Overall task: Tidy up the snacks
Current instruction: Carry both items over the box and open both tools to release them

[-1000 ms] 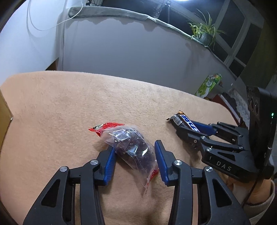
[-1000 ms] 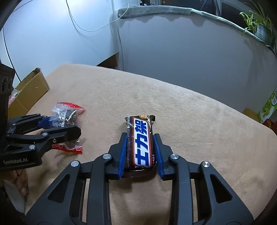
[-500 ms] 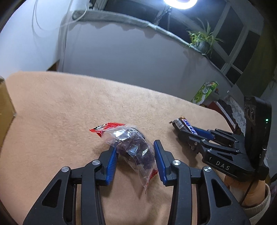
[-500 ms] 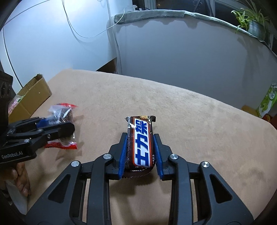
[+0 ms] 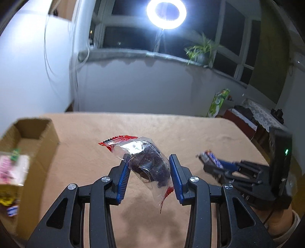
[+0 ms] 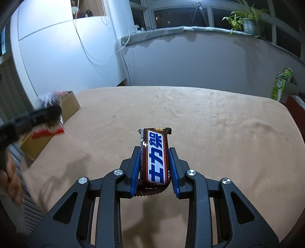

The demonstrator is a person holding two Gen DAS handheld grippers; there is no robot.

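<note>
Surface: tan cloth-covered table (image 6: 209, 118), lit by a ring light (image 5: 166, 13) at dark windows, potted plant (image 5: 202, 51) on the sill.
Box: open cardboard box (image 5: 36, 133) at the table's left edge, a few wrapped snacks (image 5: 9, 169) already inside, blurred.
Left gripper (image 5: 150, 167): clenched on a clear snack bag (image 5: 144, 160) with dark contents and red crimped ends, held off the cloth, shadow visible beneath.
Right gripper (image 6: 154, 166): grasping a brown chocolate bar (image 6: 155, 156) with blue-and-white lettering, pinched across its width, far end sticking out past the blue pads (image 6: 135, 171); also clear of the table.
Positions: bag near the box, between box and bar; bar well apart from the box, toward the right side.
Step, as judged: both snacks lifted, carry toward the box under way, 2 items not yet deposited.
Next move, as judged: bring the bag over the box opening, lower past the rim, then release; bar likely to follow once the left gripper clears.
Risk: loose crinkly bag tail may snag on the box wall; pinch on the bag looks shallow.
</note>
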